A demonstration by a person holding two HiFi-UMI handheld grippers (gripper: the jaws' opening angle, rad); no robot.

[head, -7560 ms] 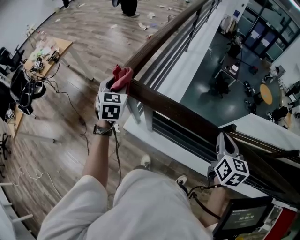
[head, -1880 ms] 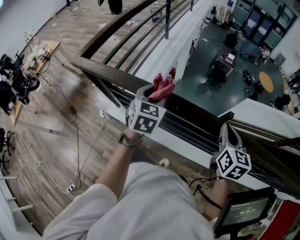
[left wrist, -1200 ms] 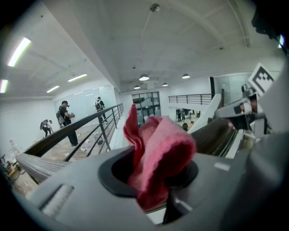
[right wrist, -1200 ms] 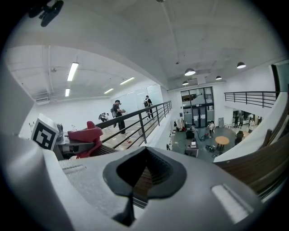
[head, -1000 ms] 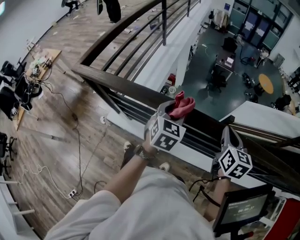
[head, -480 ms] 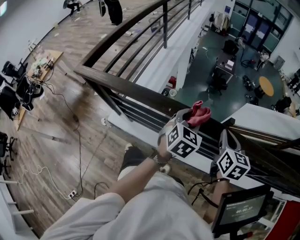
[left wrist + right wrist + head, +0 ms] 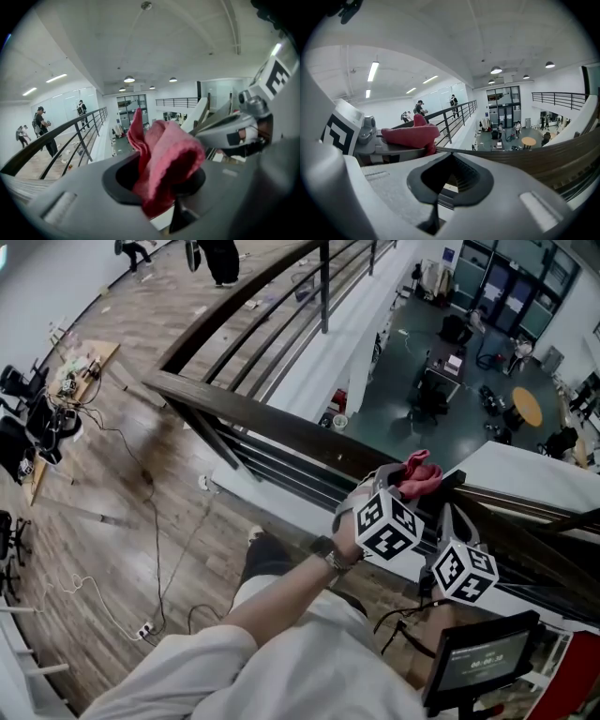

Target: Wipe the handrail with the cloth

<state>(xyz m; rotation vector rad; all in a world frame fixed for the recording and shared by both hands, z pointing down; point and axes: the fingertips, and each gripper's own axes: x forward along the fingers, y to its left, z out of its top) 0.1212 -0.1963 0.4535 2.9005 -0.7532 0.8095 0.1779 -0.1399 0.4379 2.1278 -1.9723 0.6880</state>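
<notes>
The dark wooden handrail (image 7: 272, 423) runs from the left corner down to the right. My left gripper (image 7: 398, 482) is shut on a pink cloth (image 7: 418, 474) and holds it against the rail's top. From the left gripper view, the cloth (image 7: 161, 154) bulges out of the shut jaws of the left gripper (image 7: 157, 183). My right gripper (image 7: 454, 517) sits just right of it by the rail, shut with nothing in it. The right gripper view shows its own shut jaws (image 7: 450, 183), the cloth (image 7: 410, 133) close on the left and the handrail (image 7: 543, 159) on the right.
Beyond the rail is a drop to a lower floor (image 7: 450, 381) with desks and chairs. A second railing (image 7: 281, 296) runs away at the upper left. Cables (image 7: 155, 521) lie on the wooden floor, a cluttered table (image 7: 66, 381) stands left, and a tablet screen (image 7: 478, 667) sits at the lower right.
My left gripper has slid the cloth rightward along the handrail, from near the corner to right beside my right gripper. The right gripper has stayed put.
</notes>
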